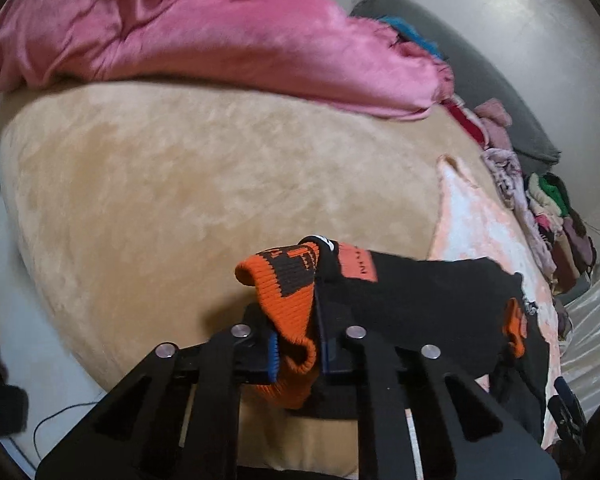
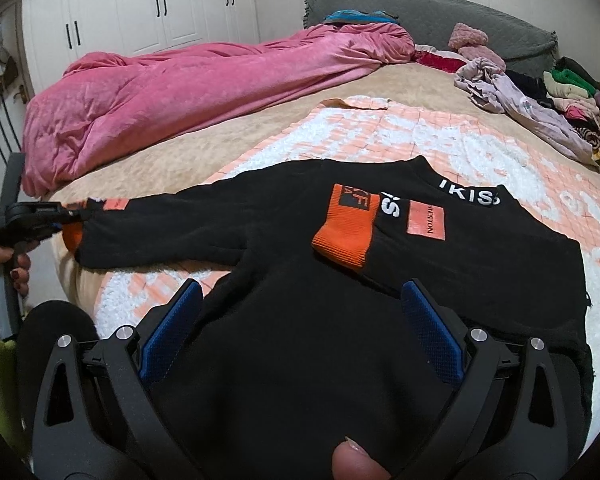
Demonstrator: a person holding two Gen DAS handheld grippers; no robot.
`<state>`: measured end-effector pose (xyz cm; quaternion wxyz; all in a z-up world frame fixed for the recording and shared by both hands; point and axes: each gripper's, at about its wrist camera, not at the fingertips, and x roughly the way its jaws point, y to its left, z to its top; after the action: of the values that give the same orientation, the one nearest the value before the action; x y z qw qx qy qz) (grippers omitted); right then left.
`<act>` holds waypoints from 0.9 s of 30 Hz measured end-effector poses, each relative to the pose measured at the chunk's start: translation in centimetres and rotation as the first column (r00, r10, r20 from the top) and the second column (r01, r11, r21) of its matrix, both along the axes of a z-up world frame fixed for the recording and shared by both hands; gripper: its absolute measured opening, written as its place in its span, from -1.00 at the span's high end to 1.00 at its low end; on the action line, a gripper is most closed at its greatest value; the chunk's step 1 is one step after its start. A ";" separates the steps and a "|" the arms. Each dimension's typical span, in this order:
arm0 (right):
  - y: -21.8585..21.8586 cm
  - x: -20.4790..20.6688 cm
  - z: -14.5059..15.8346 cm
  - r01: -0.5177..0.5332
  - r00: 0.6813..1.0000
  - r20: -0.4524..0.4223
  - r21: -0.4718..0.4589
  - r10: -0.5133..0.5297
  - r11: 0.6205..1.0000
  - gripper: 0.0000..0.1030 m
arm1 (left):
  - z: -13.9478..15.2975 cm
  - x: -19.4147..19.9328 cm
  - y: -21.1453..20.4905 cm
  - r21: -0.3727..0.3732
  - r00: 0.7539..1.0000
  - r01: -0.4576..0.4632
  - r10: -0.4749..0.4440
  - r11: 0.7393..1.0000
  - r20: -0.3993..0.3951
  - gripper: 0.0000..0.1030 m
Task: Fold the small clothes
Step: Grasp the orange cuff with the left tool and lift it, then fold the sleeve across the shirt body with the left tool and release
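Jaws of the left gripper (image 1: 314, 316) are pressed together on the orange ribbed cuff (image 1: 288, 304) of the black sweater (image 2: 340, 320), pinching the sleeve end; in the right wrist view that gripper sits at the far left edge of the bed, held by a hand (image 2: 4, 276) with dark nail polish, sleeve (image 2: 172, 224) stretched out sideways from the body toward it; jaws of the right gripper (image 2: 300, 320) are spread wide, blue pads (image 2: 168, 332) either side of the sweater's lower body, hanging over the cloth and gripping nothing; whether the pads touch the fabric cannot be told; a thumb tip (image 2: 352, 460) shows at the bottom edge of that view.

Sweater lies flat, front up, on a peach-and-white quilted mat (image 2: 420, 140); other sleeve is folded across the chest, its orange cuff (image 2: 346, 228) resting near the white lettering and an orange patch (image 2: 426, 222); mat lies on a beige plush bed cover (image 1: 180, 184); pink quilt (image 2: 180, 92) bunched along the far side of the bed; pile of mixed clothes (image 2: 572, 100) along the right side near the grey headboard (image 2: 420, 12); white wardrobe doors (image 2: 140, 8) with black handles behind the bed; bags hang on the wall at far left.
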<state>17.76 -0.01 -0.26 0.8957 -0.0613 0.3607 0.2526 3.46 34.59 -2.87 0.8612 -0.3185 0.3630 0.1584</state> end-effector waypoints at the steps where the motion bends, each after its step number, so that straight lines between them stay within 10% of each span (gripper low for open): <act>1: -0.3 0.0 0.0 0.002 1.000 -0.001 0.000 -0.002 1.000 -0.82 | 0.3 -0.1 -0.2 -0.005 1.000 0.004 -0.004 1.000 0.018 0.79; 15: -10.8 1.4 1.7 0.186 0.982 -0.002 0.092 -0.186 0.978 -0.82 | 9.0 5.1 -13.7 0.123 0.940 0.279 -0.297 0.952 0.166 0.80; 27: -20.0 2.4 4.2 0.421 0.902 0.033 0.157 -0.431 0.893 -0.82 | 7.6 13.2 -29.2 0.127 0.811 0.563 -0.575 0.817 0.104 0.80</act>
<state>20.15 -19.98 3.96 0.9429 0.0765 0.3157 0.0736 16.69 5.41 4.68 0.9055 -0.1660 0.3740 -0.1126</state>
